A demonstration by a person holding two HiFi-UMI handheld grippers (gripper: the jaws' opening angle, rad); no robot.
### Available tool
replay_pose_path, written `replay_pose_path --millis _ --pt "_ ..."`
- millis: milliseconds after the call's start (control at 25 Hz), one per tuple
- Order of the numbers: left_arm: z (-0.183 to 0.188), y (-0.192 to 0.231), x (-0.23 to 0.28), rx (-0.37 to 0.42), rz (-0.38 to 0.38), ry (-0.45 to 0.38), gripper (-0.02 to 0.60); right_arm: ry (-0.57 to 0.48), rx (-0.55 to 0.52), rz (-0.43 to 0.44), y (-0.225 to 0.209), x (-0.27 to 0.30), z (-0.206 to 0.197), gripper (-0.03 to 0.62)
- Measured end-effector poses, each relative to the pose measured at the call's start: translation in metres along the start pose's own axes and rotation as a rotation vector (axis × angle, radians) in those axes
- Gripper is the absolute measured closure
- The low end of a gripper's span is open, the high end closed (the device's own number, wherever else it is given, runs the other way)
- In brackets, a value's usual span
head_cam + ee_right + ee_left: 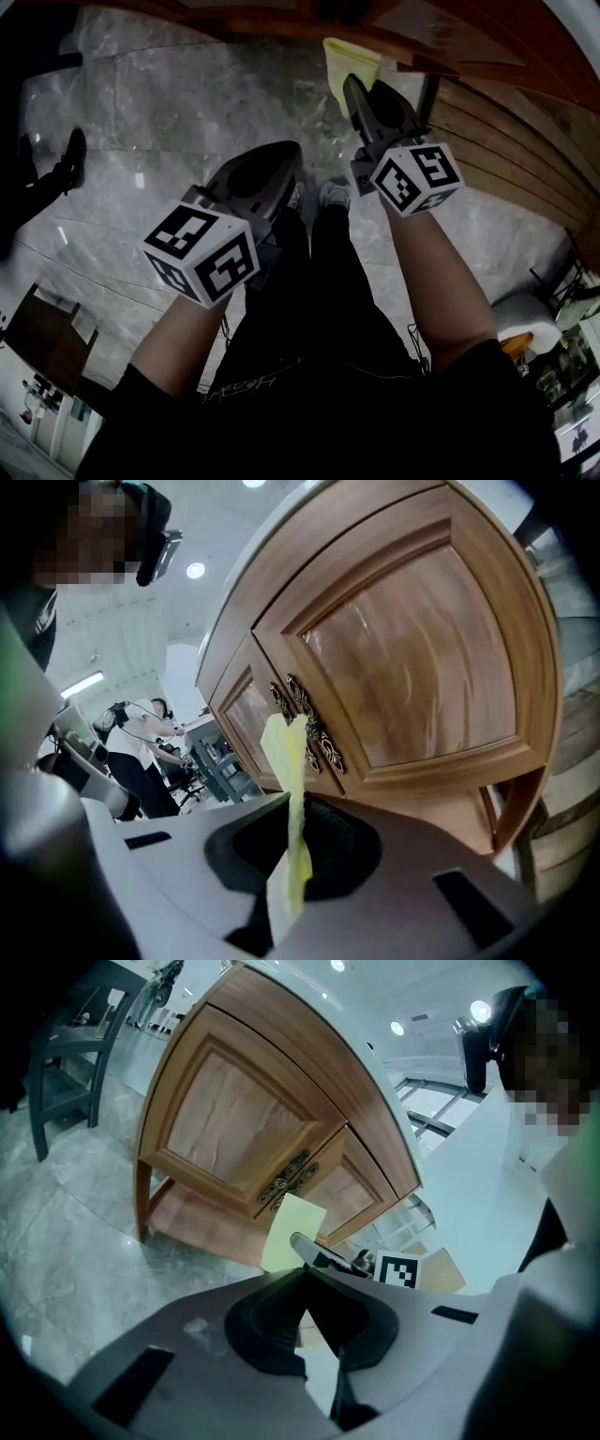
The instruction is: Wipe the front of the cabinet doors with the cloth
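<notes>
A wooden cabinet (pixel 234 1119) with two panelled doors and ornate metal handles (pixel 286 1177) stands on a marble floor. In the head view its top and side (pixel 497 112) fill the upper right. My right gripper (pixel 292 803) is shut on a yellow cloth (pixel 289 761), which hangs upright just in front of the handles (pixel 314 728) where the doors (pixel 412 658) meet. The head view shows the cloth (pixel 352 58) sticking out beyond the right gripper (pixel 361 92) toward the cabinet. My left gripper (pixel 306 1267) is shut on nothing and sits lower left (pixel 286 161), away from the cabinet.
Grey marble floor (pixel 169 103) lies below, with the person's legs and shoes (pixel 333 192) under the grippers. A dark chair (pixel 66 1063) stands left of the cabinet. Another person's foot (pixel 73 155) is at far left. People and desks (pixel 150 752) are in the background.
</notes>
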State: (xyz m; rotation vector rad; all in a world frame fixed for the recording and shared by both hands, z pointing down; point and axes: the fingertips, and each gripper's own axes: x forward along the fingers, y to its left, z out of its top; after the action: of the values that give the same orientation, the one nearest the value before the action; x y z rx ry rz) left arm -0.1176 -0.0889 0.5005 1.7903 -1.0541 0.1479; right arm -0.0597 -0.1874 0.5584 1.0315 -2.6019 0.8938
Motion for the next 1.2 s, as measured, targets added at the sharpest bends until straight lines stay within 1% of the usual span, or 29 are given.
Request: replay_pose_path --millis 120,320,720,880,1120,1200 --pt "0.000 0.012 -0.008 -0.021 0.016 -0.017 0.575 0.018 0.006 0.005 0.000 0.017 -0.006 0.554" --pt "-0.003 0.025 -0.022 -0.056 0.041 -0.043 0.575 0.047 -0.025 0.008 0.000 0.033 -0.009 0.554" --pt "0.001 0.041 -0.035 -0.080 0.077 -0.067 0.575 0.043 -0.014 -0.052 -0.024 0.052 -0.002 0.553" --pt "0.006 0.038 -0.030 -0.072 0.072 -0.066 0.575 0.039 -0.007 -0.063 -0.031 0.054 0.001 0.553" --pt "0.007 0.029 -0.022 -0.051 0.056 -0.048 0.575 0.024 0.035 -0.109 -0.051 0.046 0.002 0.553" --pt "0.007 0.028 -0.019 -0.048 0.056 -0.039 0.575 0.014 0.033 -0.115 -0.054 0.042 0.005 0.553"
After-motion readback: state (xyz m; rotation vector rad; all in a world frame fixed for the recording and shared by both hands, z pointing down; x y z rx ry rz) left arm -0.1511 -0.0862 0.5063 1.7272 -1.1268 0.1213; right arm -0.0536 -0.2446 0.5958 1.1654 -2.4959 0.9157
